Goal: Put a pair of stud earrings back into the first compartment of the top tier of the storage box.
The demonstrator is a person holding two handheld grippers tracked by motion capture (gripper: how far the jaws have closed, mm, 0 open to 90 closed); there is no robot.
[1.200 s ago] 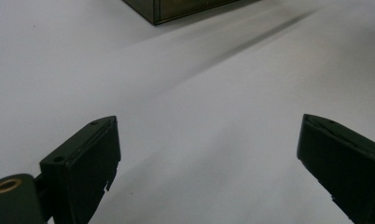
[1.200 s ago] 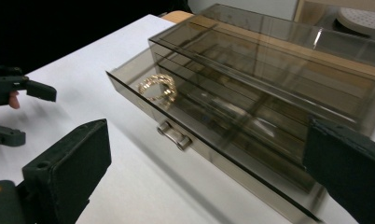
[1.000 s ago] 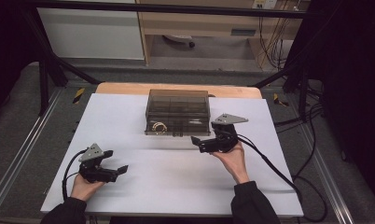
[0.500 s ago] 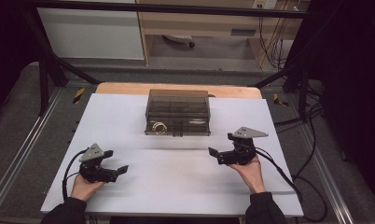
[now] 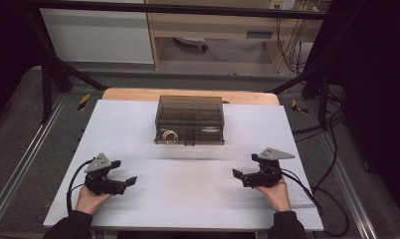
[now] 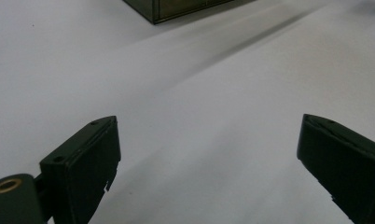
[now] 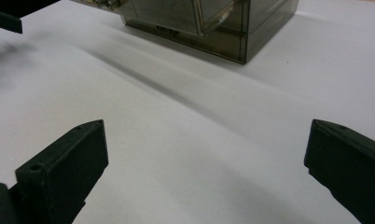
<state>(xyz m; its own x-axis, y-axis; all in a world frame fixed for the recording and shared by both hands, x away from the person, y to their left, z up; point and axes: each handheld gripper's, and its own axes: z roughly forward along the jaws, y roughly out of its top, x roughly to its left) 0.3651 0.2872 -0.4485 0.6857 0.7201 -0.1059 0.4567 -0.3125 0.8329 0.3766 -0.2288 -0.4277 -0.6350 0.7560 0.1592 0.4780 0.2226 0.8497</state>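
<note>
Centre top of high view: smoky clear box [image 5: 189, 120] on white table [image 5: 188, 194], small ring-like item inside at its lower left, too small to identify. Lower left of frame: left gripper [image 5: 124, 172] low over table, jaws wide apart, nothing between them. Lower right: right gripper [image 5: 239, 168], jaws likewise spread, empty. Both well apart from box. Right gripper view: box [image 7: 209, 23] at upper centre; left gripper view: box corner [image 6: 176, 7] at top edge.
</note>
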